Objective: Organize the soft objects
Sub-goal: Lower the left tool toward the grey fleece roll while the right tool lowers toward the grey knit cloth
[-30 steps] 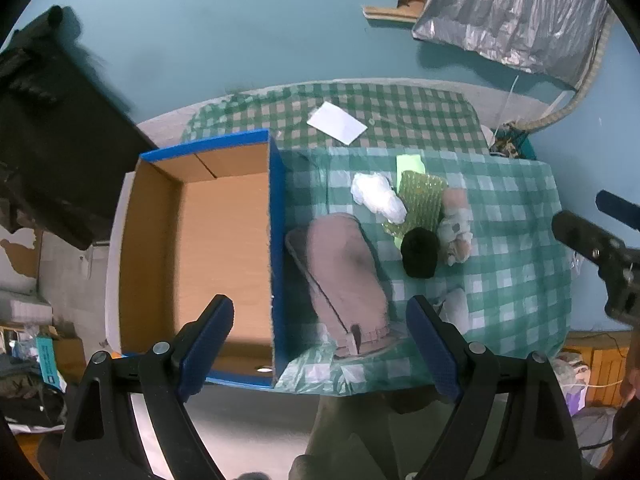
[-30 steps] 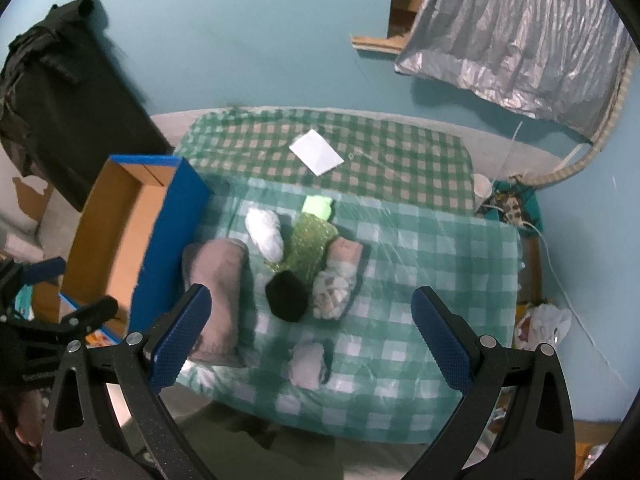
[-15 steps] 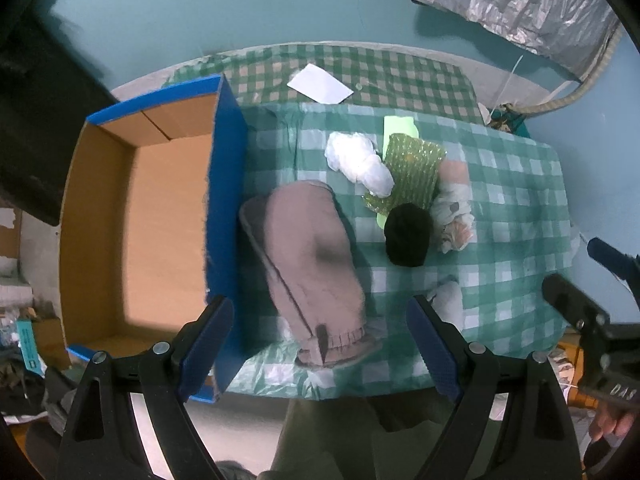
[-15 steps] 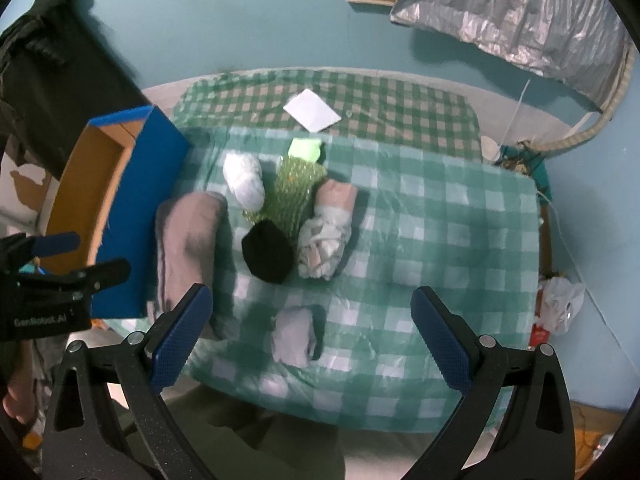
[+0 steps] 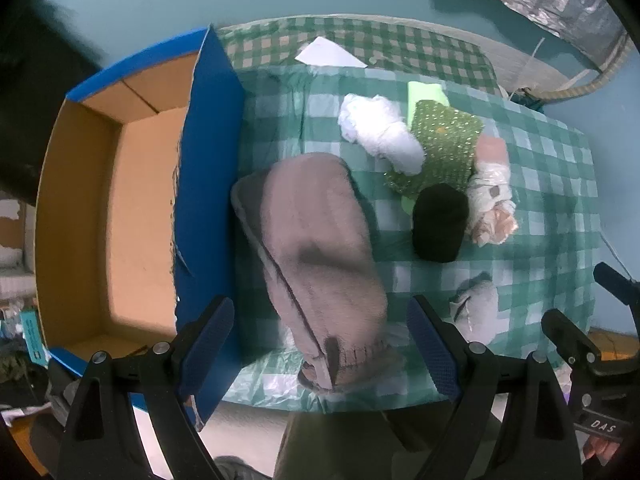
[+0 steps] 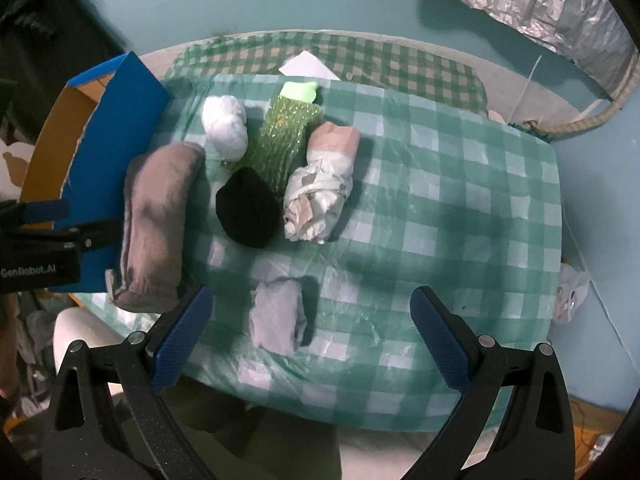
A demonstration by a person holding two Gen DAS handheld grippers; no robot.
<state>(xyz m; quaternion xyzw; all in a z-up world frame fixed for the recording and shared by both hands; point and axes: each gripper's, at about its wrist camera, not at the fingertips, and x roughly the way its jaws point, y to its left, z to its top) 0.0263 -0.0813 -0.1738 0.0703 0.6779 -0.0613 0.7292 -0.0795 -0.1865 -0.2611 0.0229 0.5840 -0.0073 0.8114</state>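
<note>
A folded grey-brown garment [image 5: 316, 256] [image 6: 156, 224] lies on the checked tablecloth [image 6: 460, 208] beside an open blue cardboard box [image 5: 120, 216] [image 6: 116, 92]. Right of it lie a white bundle [image 5: 380, 132] [image 6: 225, 131], a green sparkly cloth [image 5: 440, 152] [image 6: 286, 136], a black beanie [image 5: 438, 222] [image 6: 248, 214], a pink-and-white bundle [image 5: 492, 196] [image 6: 320, 188] and a small grey roll [image 5: 476, 306] [image 6: 278, 316]. My left gripper [image 5: 320, 346] hovers open over the garment's near end. My right gripper [image 6: 308, 344] hovers open above the grey roll. Both hold nothing.
A white sheet of paper [image 5: 328, 54] [image 6: 308, 66] lies at the table's far side. A silver foil sheet [image 6: 520, 0] hangs on the teal wall at upper right. Dark clothing [image 6: 44, 20] hangs at left. The tablecloth's right half shows bare checks.
Both grippers have come lower and closer to the table. The left view has shifted right, from over the box toward the garment. Nothing on the table has moved.
</note>
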